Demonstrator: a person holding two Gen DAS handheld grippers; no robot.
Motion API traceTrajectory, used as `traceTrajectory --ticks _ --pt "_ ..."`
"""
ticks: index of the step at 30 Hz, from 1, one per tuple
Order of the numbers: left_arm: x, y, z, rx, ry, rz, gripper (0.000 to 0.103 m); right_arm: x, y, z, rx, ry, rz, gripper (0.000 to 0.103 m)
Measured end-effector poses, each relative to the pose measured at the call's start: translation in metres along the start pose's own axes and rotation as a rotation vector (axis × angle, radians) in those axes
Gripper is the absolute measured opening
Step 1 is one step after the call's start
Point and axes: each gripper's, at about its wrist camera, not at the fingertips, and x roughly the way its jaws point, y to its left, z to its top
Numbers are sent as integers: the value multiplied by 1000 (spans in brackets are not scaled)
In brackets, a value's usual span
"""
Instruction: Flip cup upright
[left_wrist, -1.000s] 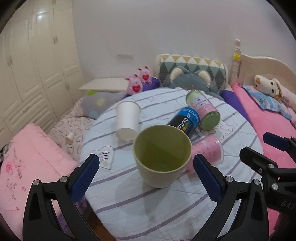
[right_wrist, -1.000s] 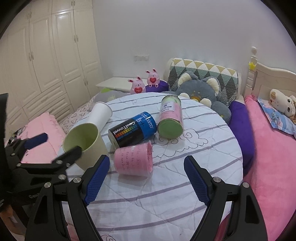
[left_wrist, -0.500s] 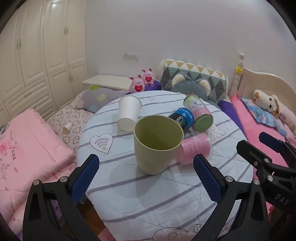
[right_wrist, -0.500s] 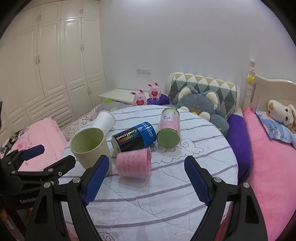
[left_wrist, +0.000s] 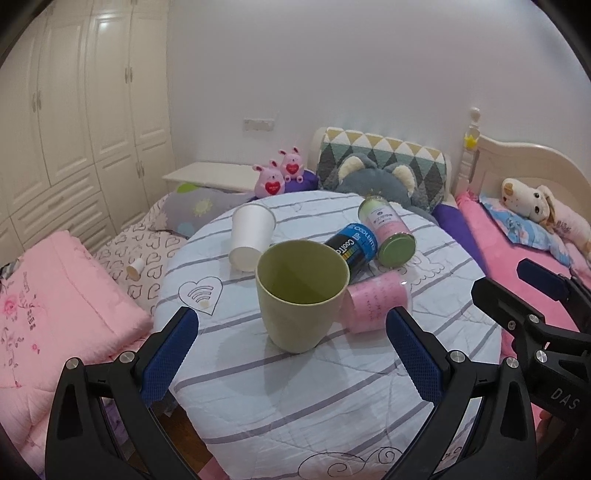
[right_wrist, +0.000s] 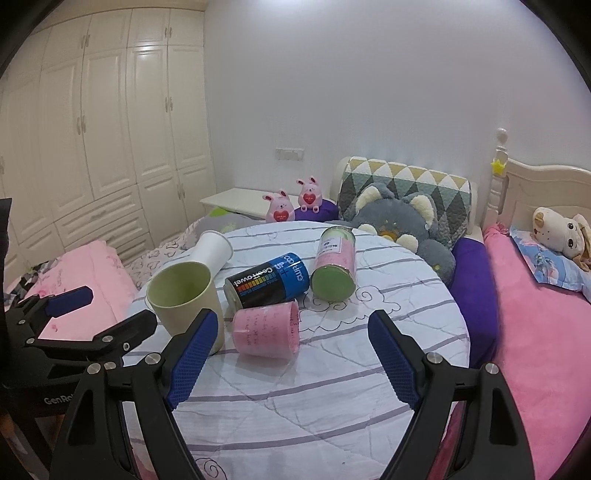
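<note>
A pale green cup (left_wrist: 301, 295) stands upright on the round striped table (left_wrist: 295, 398); it also shows in the right wrist view (right_wrist: 184, 299). A pink cup (left_wrist: 376, 301) lies on its side to its right, also seen in the right wrist view (right_wrist: 267, 332). A white paper cup (left_wrist: 249, 236) lies on its side behind, also visible from the right wrist (right_wrist: 212, 249). My left gripper (left_wrist: 291, 356) is open and empty, short of the green cup. My right gripper (right_wrist: 291, 354) is open and empty, short of the pink cup.
A blue and black can (right_wrist: 267, 282) and a pink can with a green lid (right_wrist: 334, 267) lie on the table behind the cups. A pink bed (right_wrist: 535, 332) is at the right, pink bedding (left_wrist: 55, 295) at the left, plush toys (left_wrist: 376, 181) behind.
Both grippers have pulled back and risen away from the table, so the cups look smaller and farther. The green cup stays upright where it was.
</note>
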Motion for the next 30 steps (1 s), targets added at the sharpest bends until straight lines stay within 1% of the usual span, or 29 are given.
traceTrajectory --ticks 12,15,20,30 --pt "-7 -10 1 10 -45 0 103 -9 -7 1 0 -86 24 85" --pt "-7 -15 1 20 -52 8 103 -9 -9 0 -2 -93 24 85" --pt "-6 -18 1 21 -49 0 103 -9 -14 0 16 -90 34 85" --pt "-8 -22 1 30 -61 8 103 -11 -18 0 12 -106 18 85"
